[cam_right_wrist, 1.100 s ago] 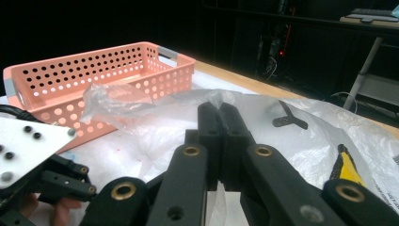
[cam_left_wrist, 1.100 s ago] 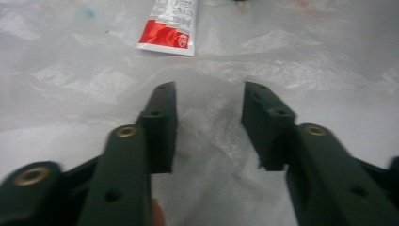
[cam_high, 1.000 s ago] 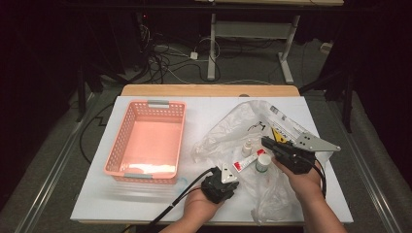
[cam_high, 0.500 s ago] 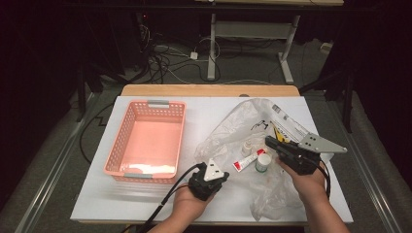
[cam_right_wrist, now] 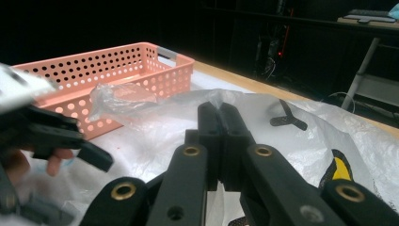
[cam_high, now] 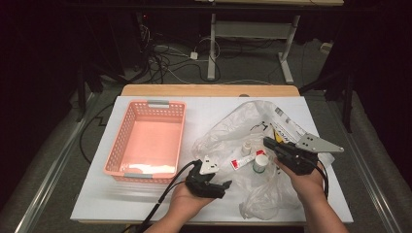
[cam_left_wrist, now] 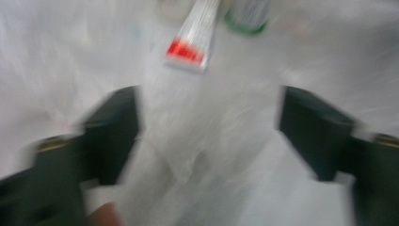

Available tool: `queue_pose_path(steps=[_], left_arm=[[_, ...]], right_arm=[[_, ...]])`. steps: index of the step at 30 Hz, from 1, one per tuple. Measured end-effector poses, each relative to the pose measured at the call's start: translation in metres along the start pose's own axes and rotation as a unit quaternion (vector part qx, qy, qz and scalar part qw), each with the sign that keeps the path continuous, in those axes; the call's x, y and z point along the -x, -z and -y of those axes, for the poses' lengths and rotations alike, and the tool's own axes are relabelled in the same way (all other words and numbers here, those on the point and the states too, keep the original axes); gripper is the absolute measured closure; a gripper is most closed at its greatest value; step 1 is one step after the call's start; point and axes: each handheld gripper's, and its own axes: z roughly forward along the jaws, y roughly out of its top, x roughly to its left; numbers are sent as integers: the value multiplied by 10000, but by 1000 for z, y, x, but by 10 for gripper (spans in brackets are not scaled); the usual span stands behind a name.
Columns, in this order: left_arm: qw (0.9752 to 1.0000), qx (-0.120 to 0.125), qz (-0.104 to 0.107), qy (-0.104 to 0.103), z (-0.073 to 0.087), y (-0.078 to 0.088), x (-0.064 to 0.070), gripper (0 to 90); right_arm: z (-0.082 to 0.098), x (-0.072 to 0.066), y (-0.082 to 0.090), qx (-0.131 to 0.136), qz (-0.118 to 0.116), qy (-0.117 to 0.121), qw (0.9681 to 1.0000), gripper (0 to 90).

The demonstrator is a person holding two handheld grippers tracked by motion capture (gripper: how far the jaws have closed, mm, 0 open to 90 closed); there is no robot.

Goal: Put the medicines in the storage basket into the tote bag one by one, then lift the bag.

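Now my left tongs [cam_high: 224,184] have just sprung apart over the plastic bag [cam_high: 233,133], gripping nothing; right tongs [cam_high: 267,142] stay together on its film; the tube [cam_high: 247,159] inside could slide away.

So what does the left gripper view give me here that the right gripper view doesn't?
Left gripper view: the red-and-white tube and a green-based bottle ahead of its own open jaws, which have just been opening with nothing but plastic between them; the picture is blurred. Right gripper view: the pink basket and its own jaws shut together, seemingly pinching the bag. Shared: the clear plastic bag lying on the table.
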Motion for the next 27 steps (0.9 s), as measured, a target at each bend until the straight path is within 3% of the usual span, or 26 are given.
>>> queue_pose_path(steps=[2,3,5,8,12,13,17,20,23,27], left_arm=[[9995,-313,-83,-61,3,-12,4,122],[9995,-232,-107,-161,3,-12,7,125],[9998,-104,-103,-116,3,-11,8,301],[9996,26,-221,193,3,-10,2,528],[9993,99,-241,285,1,-12,-4,838],[9993,112,-241,272,1,-12,-4,878],[9983,452,-353,-43,2,-7,2,884],[9967,671,-428,-141,1,-6,3,884],[9944,841,-542,-353,0,-3,7,884],[9903,1124,-699,-433,-3,6,6,883]], right_arm=[[1,0,-1,-4,-18,21,10000,900],[1,0,-1,-3,-17,17,10000,900],[1,0,-1,2,-23,19,10000,900],[0,-1,-1,-2,-31,28,10000,900],[0,-2,-2,-16,-38,37,10000,900],[0,-3,-2,-12,-41,52,10000,900],[0,-2,-2,1,-36,57,10000,900],[0,-2,-1,0,-22,23,10000,900],[0,-2,-1,-1,-5,28,10000,900],[0,-1,-1,43,10,0,10000,900]])
